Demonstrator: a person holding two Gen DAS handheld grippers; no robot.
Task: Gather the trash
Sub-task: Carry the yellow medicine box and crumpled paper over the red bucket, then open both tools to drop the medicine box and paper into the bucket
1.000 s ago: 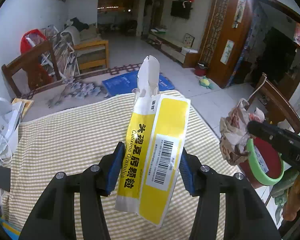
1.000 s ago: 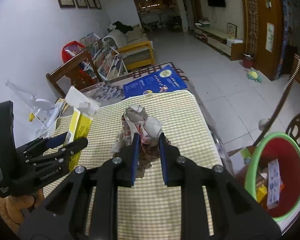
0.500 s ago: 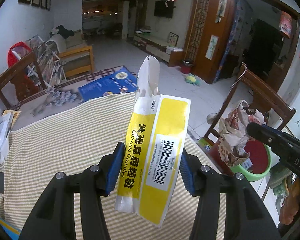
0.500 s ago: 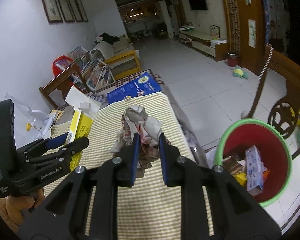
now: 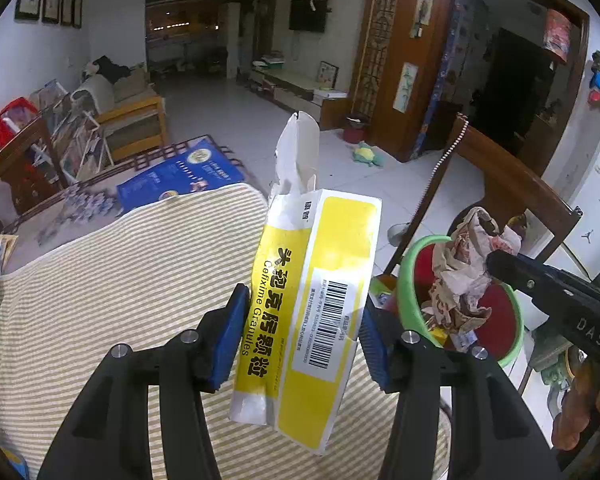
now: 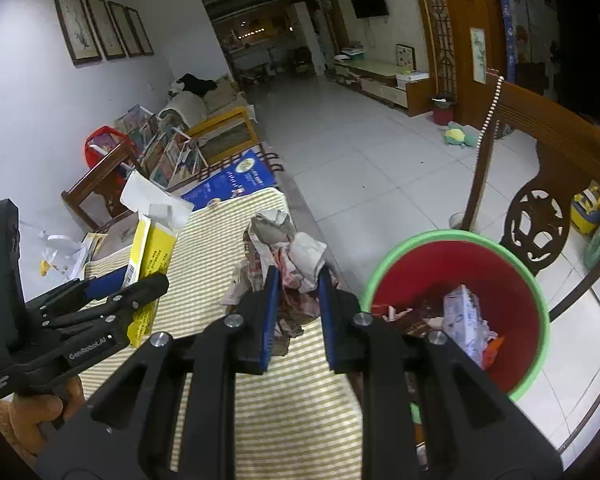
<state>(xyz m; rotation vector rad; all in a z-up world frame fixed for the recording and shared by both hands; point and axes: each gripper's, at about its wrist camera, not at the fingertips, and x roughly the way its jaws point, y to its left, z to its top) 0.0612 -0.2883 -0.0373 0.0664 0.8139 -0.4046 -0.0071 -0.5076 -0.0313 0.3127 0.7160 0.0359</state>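
Observation:
My left gripper (image 5: 300, 320) is shut on a yellow and white medicine box (image 5: 312, 300) with a torn open top, held upright above the striped tablecloth (image 5: 120, 280). My right gripper (image 6: 296, 292) is shut on a crumpled wad of paper (image 6: 284, 236), held over the table's right edge beside the red bin with a green rim (image 6: 460, 292). In the left wrist view the wad (image 5: 460, 268) hangs in front of the bin (image 5: 504, 320). The bin holds several pieces of trash. The left gripper with the box (image 6: 148, 252) shows at the left of the right wrist view.
A carved wooden chair (image 6: 548, 184) stands behind the bin. A blue poster (image 5: 180, 176) lies past the table's far edge. White plastic items (image 6: 56, 252) sit at the table's left side. Tiled floor (image 6: 360, 152) stretches beyond.
Both grippers have moved right toward the bin, each keeping its load. The bin has come nearer and more central in both views, and the wad now hangs close to its rim.

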